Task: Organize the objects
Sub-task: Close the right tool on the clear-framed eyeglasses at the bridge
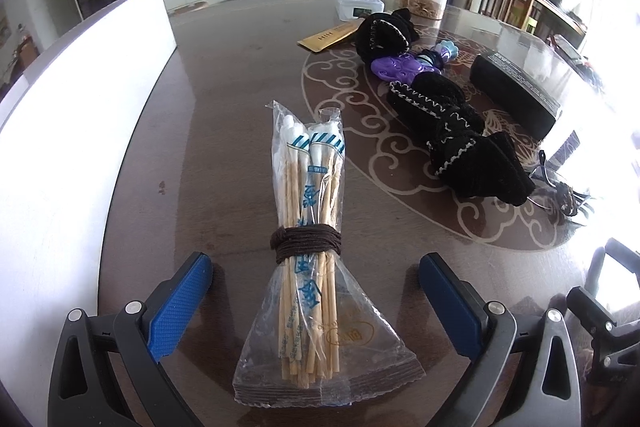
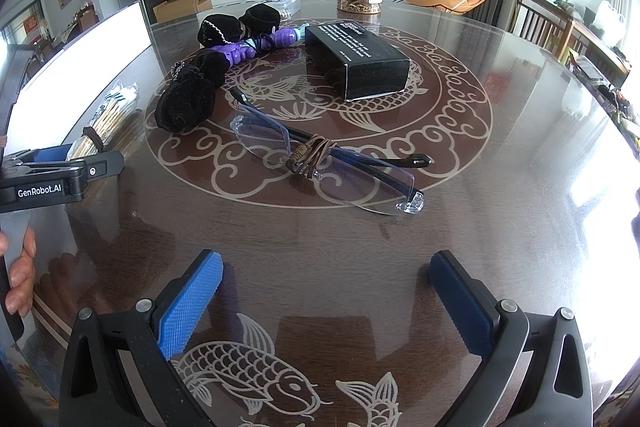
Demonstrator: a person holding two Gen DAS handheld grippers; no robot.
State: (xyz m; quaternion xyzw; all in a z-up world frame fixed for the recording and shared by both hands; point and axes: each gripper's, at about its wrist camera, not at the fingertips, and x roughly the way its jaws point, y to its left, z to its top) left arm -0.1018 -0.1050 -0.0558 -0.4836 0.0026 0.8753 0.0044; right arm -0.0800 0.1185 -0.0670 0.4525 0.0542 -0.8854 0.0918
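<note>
A living room lies behind the glossy brown desk [image 2: 360, 247]. The left gripper [image 1: 316, 291] is open around a tied cotton swab bundle [image 1: 308, 227] at centre frame. The right gripper [image 2: 326, 291] gapes empty below folded glasses [image 2: 320, 155] mid-frame.

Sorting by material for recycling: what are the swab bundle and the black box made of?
Swab bundle: pale wooden-looking sticks with white cotton tips, in clear crinkly plastic wrap, tied with dark brown cord. Black box: probably matte cardboard, judging by its crisp edges and printed white text.
</note>
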